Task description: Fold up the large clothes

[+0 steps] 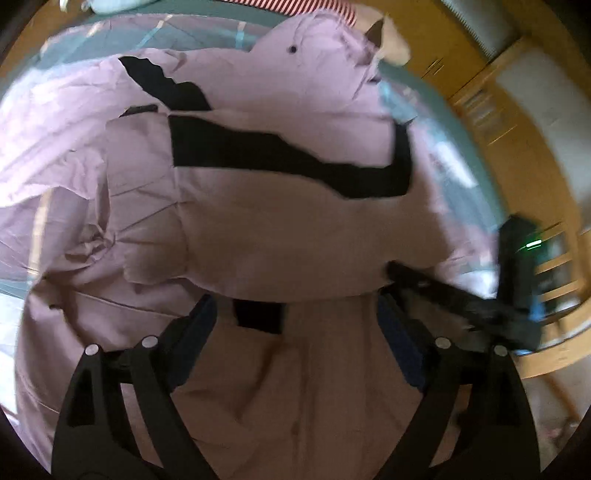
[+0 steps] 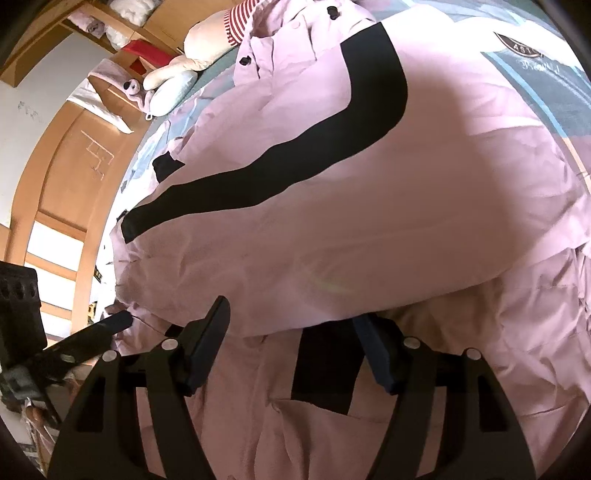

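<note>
The left gripper (image 1: pixel 295 314) and right gripper (image 2: pixel 291 328) hover with jaws spread wide, gripping nothing, at the near edge of a pink jacket (image 2: pixel 351 206) with black stripes. The jacket lies spread across a teal bedspread (image 2: pixel 554 85), a plush toy (image 2: pixel 207 40) beyond its collar.

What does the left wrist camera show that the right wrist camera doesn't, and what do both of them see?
Only the left wrist view shows the wooden cabinet beside the bed and the right gripper coming in from the side.

Only the right wrist view shows the shelf with folded linens, the small purple plush toy, the crest print on the bedspread, and the left gripper at the garment's edge.

Both show the pink garment with black stripes spread on the bed, and the stuffed toy in a red-striped shirt. Each camera's own gripper is open.
</note>
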A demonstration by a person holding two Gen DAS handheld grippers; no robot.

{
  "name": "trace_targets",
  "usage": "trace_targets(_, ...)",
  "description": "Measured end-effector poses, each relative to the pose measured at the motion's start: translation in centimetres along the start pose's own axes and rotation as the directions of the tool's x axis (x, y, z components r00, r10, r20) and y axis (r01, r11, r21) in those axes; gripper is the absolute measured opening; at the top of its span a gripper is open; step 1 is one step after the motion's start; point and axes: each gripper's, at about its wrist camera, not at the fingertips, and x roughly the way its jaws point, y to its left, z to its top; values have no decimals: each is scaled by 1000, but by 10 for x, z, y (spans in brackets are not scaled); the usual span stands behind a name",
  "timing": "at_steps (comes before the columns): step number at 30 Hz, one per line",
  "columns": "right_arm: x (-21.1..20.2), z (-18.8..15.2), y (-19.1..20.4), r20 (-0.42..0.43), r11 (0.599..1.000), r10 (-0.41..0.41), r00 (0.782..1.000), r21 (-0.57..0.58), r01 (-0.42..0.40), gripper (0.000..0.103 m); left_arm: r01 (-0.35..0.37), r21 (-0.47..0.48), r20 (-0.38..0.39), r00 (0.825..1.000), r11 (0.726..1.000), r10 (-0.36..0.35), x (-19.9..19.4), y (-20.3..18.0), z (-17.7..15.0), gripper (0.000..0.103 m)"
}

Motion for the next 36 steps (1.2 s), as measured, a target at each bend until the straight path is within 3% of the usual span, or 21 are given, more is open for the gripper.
trace_targets(4,1,-2,6,1,999,-18,1000,-33,18,69,-172,-35,8,985,984,173,16,15,4,89)
trace_targets(6,1,-2,6,-1,999,-17,1000,-36,16,69,-254,-63,12,967,965,255,22,26,10,79)
trace_targets(7,0,-2,6,-3,999,-13,1000,-33,13,69,-252,-70,9,967,965,253,24,29,10,78)
trace_targets(11,-3,0,3,-1,1000,7,1000,-9,-7,76,-162,-98,20,986,982,165,25,31,12,36)
trace_targets(14,-6,2,-2,0,999,26,1000,24,-26,77,-160,-92,57,985,983,165,19,28,10,27)
trace_targets(16,-10,4,-11,22,997,24,999,71,-25,78,-157,-89,93,982,983,166,11,26,10,26)
trace_targets(19,-25,6,-29,119,988,-18,993,156,0,78,-144,-96,136,978,985,157,-2,23,8,26)
trace_targets(20,-32,6,-38,157,981,-30,987,193,-1,67,-144,-93,140,978,985,156,-4,23,8,26)
trace_targets(21,-34,7,-41,161,979,-52,986,202,19,32,-147,-88,138,978,985,158,-5,22,7,26)
trace_targets(22,-35,9,-45,155,979,-77,985,196,46,20,-152,-85,133,978,985,162,-5,21,7,26)
trace_targets(23,-36,9,-47,157,980,-72,985,195,40,15,-149,-84,128,979,985,159,-4,21,6,27)
trace_targets(28,-43,9,-29,209,990,-115,971,109,94,12,-123,-124,100,986,985,136,0,31,5,29)
trace_targets(31,-49,9,-17,246,990,-139,959,50,130,12,-128,-150,115,983,980,146,-2,35,6,37)
trace_targets(34,-46,12,-22,215,991,-132,968,62,121,14,-176,-147,136,971,973,196,-2,36,6,45)
trace_targets(36,-39,13,-27,155,990,-119,981,91,106,26,-188,-151,116,972,971,206,1,39,7,49)
